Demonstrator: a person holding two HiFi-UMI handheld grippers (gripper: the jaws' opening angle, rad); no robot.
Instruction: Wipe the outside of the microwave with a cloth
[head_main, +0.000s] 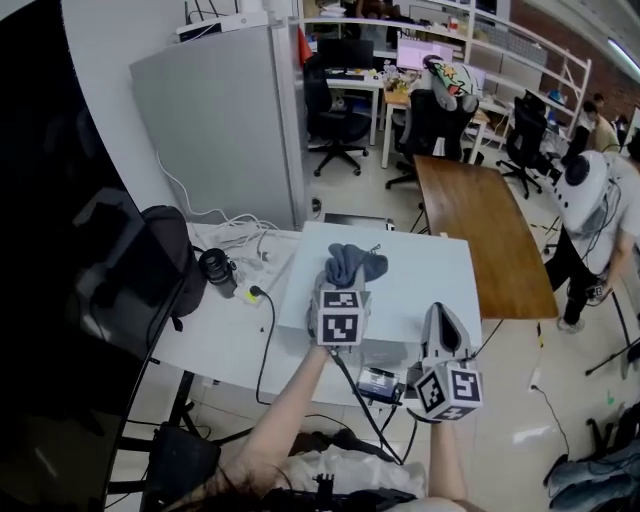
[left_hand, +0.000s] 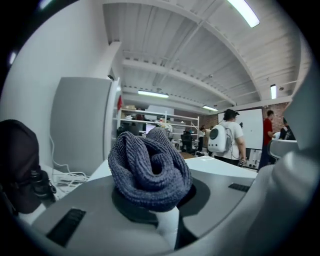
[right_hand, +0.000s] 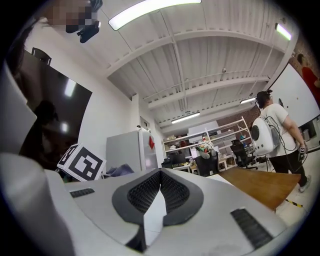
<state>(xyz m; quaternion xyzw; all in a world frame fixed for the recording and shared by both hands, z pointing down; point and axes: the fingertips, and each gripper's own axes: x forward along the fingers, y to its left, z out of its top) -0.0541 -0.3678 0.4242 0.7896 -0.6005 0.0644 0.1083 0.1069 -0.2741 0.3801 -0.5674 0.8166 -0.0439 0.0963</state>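
The microwave (head_main: 410, 272) is a white box on the white table, seen from above in the head view. A bunched blue-grey knitted cloth (head_main: 352, 264) lies on its top near the left edge. My left gripper (head_main: 343, 284) is shut on that cloth (left_hand: 150, 167), which bulges out past the jaws of my left gripper (left_hand: 161, 202). My right gripper (head_main: 441, 320) hovers at the microwave's near right corner, shut with nothing in it; in the right gripper view the ribbed pads (right_hand: 150, 190) of my right gripper (right_hand: 160, 186) meet, and the cloth (right_hand: 120, 171) shows far left.
A dark monitor (head_main: 60, 250) fills the left side. A black bag (head_main: 165, 250), a black cylinder (head_main: 216, 268) and white cables (head_main: 245, 240) lie left of the microwave. A grey cabinet (head_main: 220, 130) stands behind, a wooden table (head_main: 480, 230) to the right, and a person with a white backpack (head_main: 588, 195) beyond it.
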